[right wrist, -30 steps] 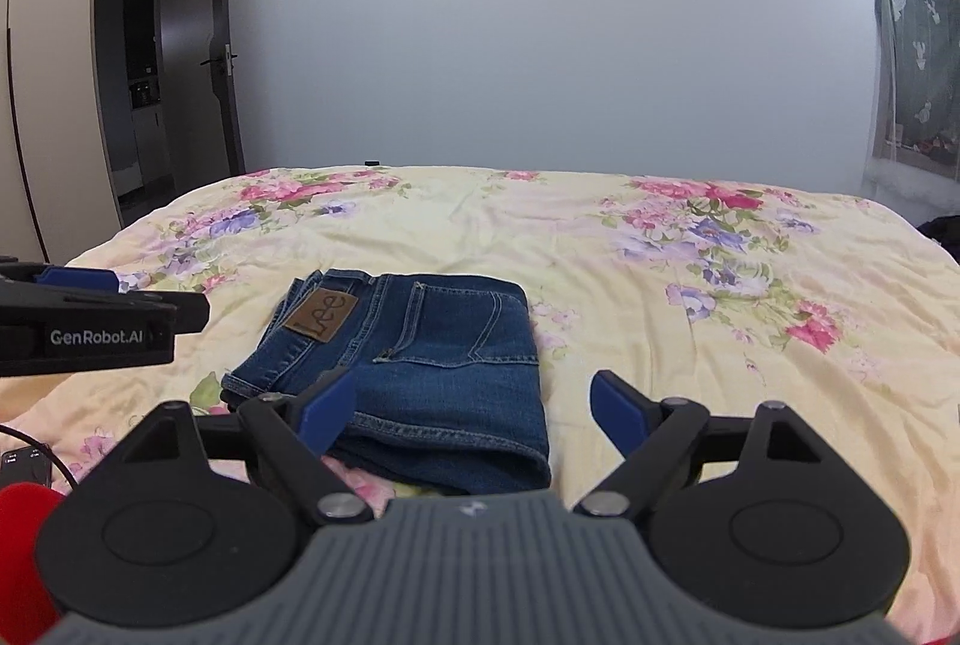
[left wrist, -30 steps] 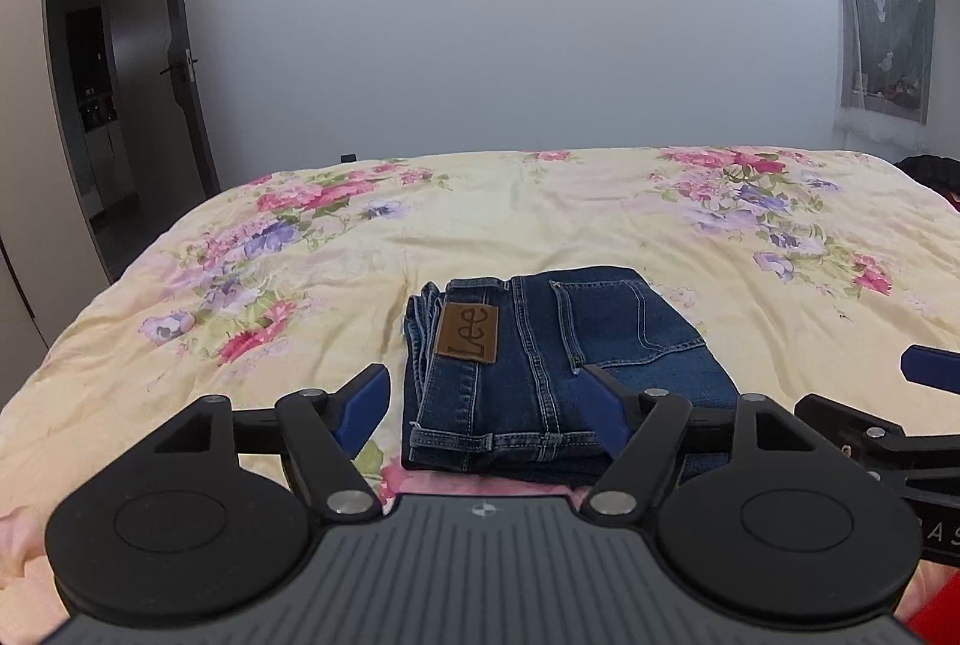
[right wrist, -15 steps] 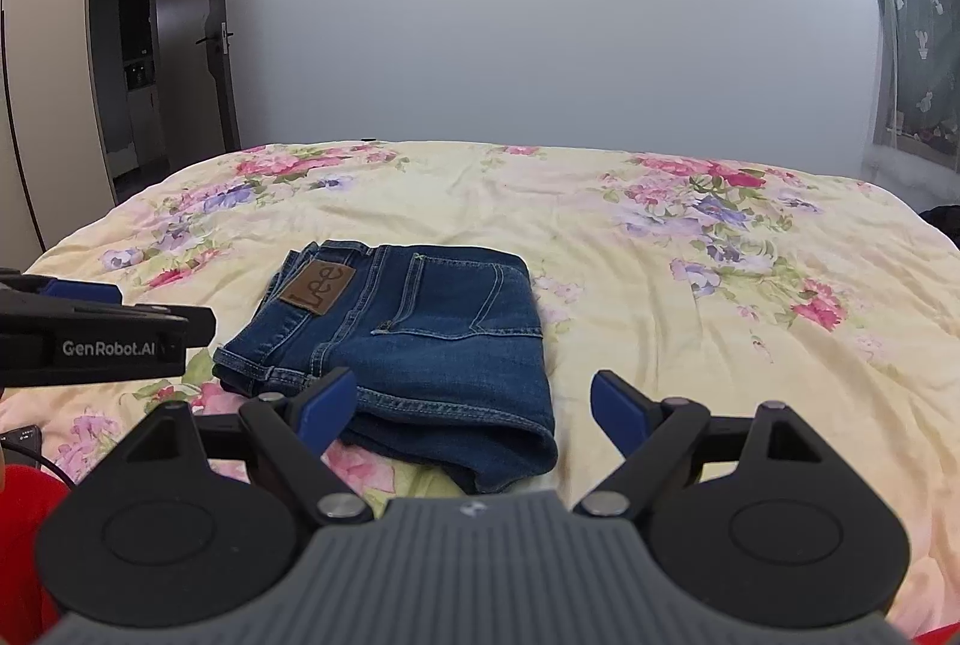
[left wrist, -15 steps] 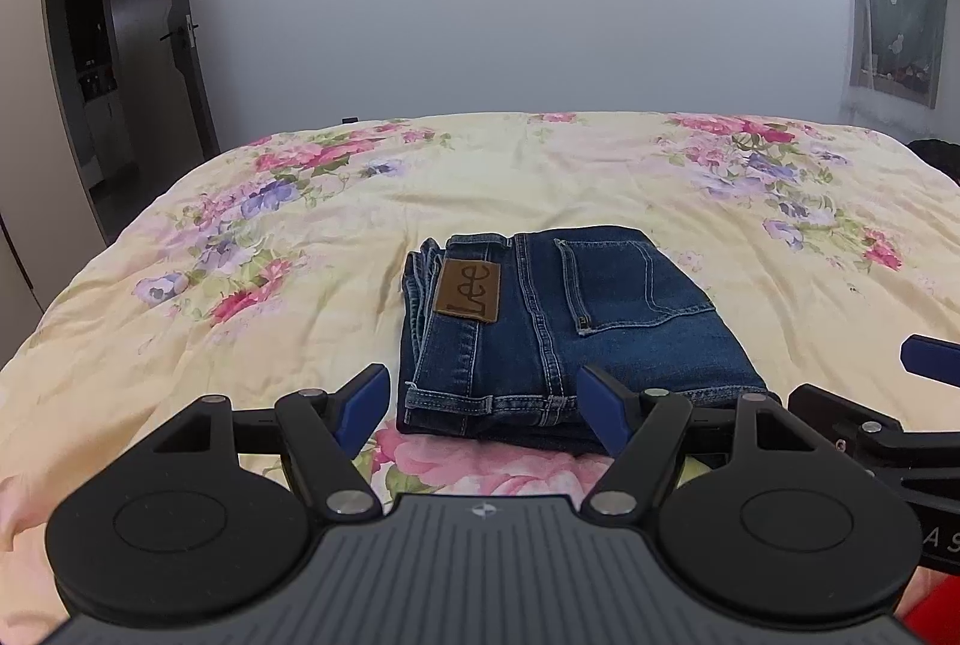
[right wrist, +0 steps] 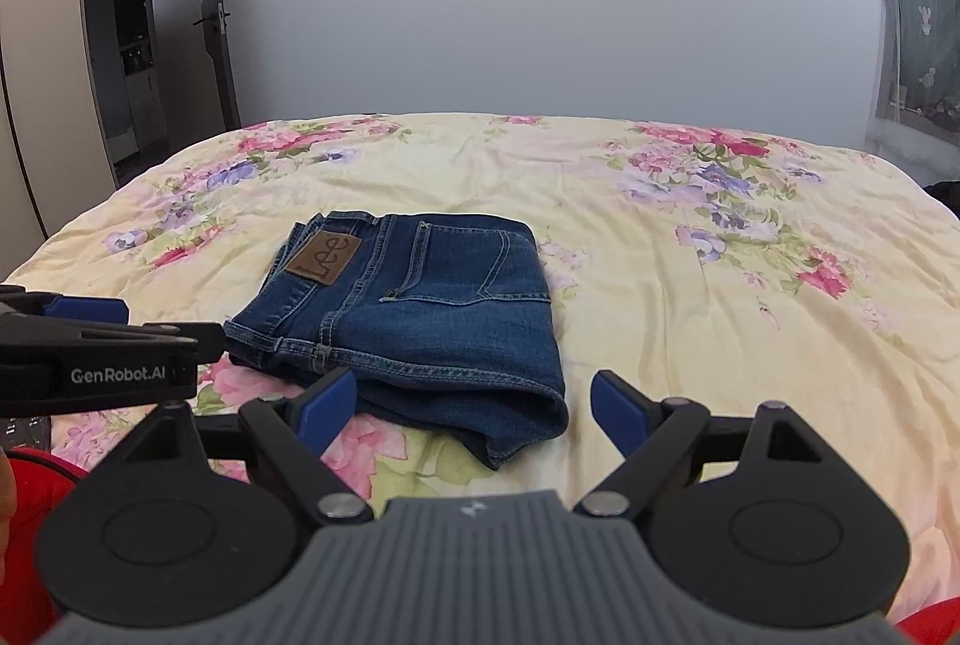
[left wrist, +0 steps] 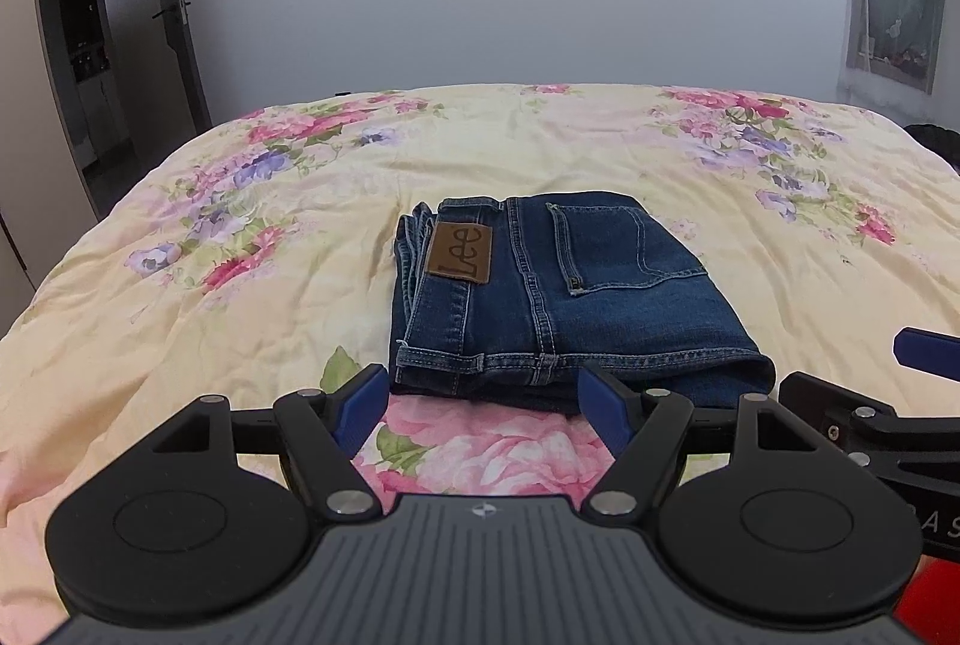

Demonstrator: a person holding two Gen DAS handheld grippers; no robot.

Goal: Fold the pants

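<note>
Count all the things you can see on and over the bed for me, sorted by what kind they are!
Folded jeans: 1
Leather patch on the jeans: 1
Grippers, both open and empty: 2, the left gripper and the right gripper
Flowered bedspread: 1
Total: 5

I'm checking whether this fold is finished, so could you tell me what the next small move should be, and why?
Probably just ease both grippers back and stop. The jeans lie on the floral bedspread as a compact folded stack, patch up, edges fairly even. The left gripper and right gripper are both open, holding nothing, short of the near fold. No loose leg shows.
</note>
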